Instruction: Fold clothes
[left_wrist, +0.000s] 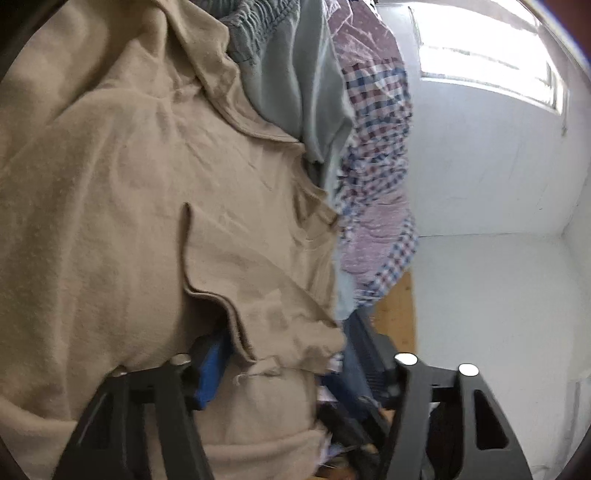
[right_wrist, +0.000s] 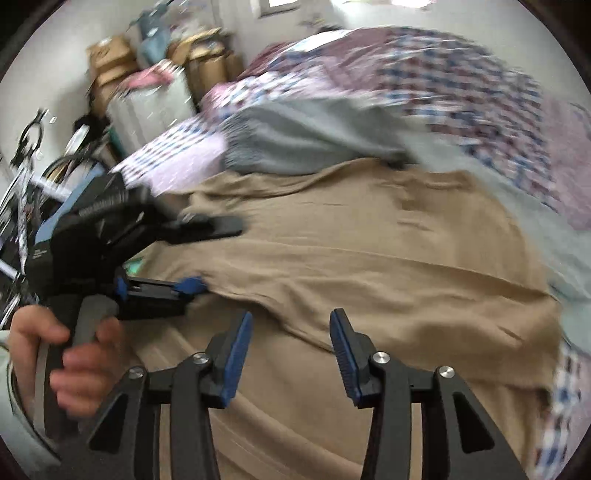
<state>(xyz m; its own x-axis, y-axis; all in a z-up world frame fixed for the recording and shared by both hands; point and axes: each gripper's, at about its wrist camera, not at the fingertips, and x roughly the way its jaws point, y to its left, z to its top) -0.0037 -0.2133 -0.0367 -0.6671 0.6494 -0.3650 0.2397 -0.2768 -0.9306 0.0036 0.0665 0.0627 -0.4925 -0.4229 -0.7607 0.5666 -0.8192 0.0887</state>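
Left gripper (right_wrist: 207, 254) on the left has its fingers loosely around the tan garment (right_wrist: 369, 266) edge on the bed, right gripper (right_wrist: 291, 354) hovers open nearby, so that hem could slip free and bunch.

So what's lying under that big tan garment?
Around the tan garment, a checked patchwork bedcover shows, with grey shorts beyond. Whatever is directly beneath the tan cloth is covered.

Left claw (left_wrist: 295, 373): tan garment (left_wrist: 129, 192) hem draped between jaws; grey garment (left_wrist: 295, 74) and checked quilt (left_wrist: 376, 155) beyond.
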